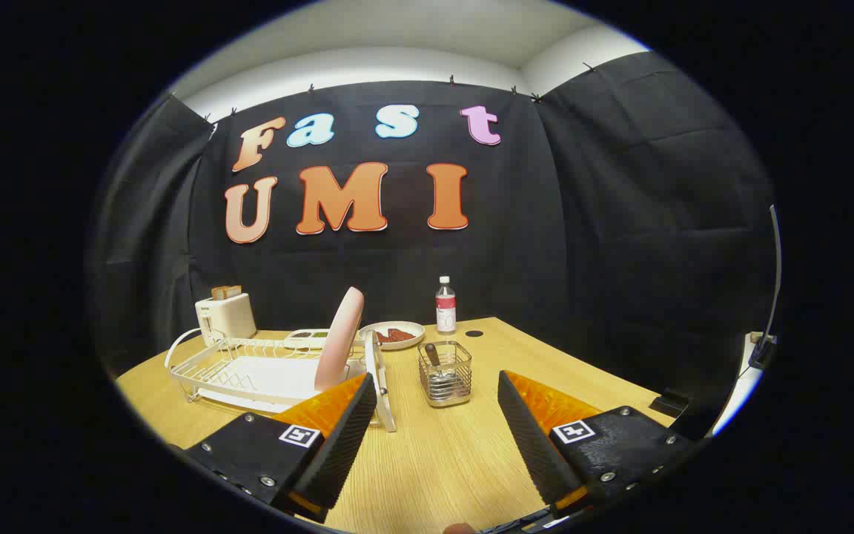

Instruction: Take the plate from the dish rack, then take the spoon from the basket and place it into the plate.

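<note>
My gripper (438, 400) is nearest to me, its two fingers spread wide apart with nothing between them but bare wood of the table (434, 460); they pinch nothing and touch nothing. Just ahead of the gap, a little beyond the fingertips, stands the small wire basket (445, 382), and in it I can see the spoon (433, 356), its dark handle end sticking up at a slight lean; the bowl end is lost among the wires. To the left of the basket, right behind my left finger, lies the white wire dish rack (249, 367) on its pale tray. A pink plate (340, 339) stands on edge in the near right end of the rack, tilted a bit, its lower part hidden by my left finger. Beside it, at the rack's corner, a second, white plate (381, 382) stands on edge too, seen almost rim-on. Beyond the rack, near the wall, sits a cream toaster (225, 317) with slices of toast in its slots, and a small flat tray (308, 337) holding something dark and green. Further right a shallow dish (394, 335) carries reddish-brown food I cannot name, and next to it stands a clear plastic bottle (445, 305) with a white cap.
</note>
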`<state>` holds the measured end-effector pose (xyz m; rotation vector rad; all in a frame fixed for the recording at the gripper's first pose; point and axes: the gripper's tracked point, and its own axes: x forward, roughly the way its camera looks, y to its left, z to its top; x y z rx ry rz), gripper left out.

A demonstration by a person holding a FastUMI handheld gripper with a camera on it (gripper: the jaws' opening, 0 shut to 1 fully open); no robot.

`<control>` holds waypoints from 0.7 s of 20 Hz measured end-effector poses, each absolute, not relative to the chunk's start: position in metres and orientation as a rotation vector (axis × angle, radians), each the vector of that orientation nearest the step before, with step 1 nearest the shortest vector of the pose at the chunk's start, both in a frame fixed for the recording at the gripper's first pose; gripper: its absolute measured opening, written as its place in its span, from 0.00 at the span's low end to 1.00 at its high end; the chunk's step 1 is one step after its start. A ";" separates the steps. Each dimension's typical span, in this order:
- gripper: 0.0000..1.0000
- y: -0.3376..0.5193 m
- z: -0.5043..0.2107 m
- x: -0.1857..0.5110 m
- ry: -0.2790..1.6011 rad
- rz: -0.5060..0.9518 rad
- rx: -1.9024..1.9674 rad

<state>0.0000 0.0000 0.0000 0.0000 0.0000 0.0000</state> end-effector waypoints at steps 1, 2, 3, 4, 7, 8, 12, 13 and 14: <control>0.98 0.000 0.001 0.000 -0.001 0.002 0.001; 0.98 0.000 0.001 0.000 -0.004 0.004 -0.001; 0.98 -0.001 0.000 0.001 -0.006 0.001 -0.005; 0.98 -0.001 -0.001 0.003 -0.004 -0.002 -0.009; 0.98 0.002 -0.005 0.006 0.012 0.009 -0.008; 0.98 0.003 -0.006 0.009 0.014 0.012 -0.011; 0.98 0.006 -0.008 0.013 0.027 0.029 -0.026; 0.98 0.007 -0.007 0.014 0.028 0.033 -0.028; 0.98 0.009 -0.006 0.016 0.028 0.040 -0.027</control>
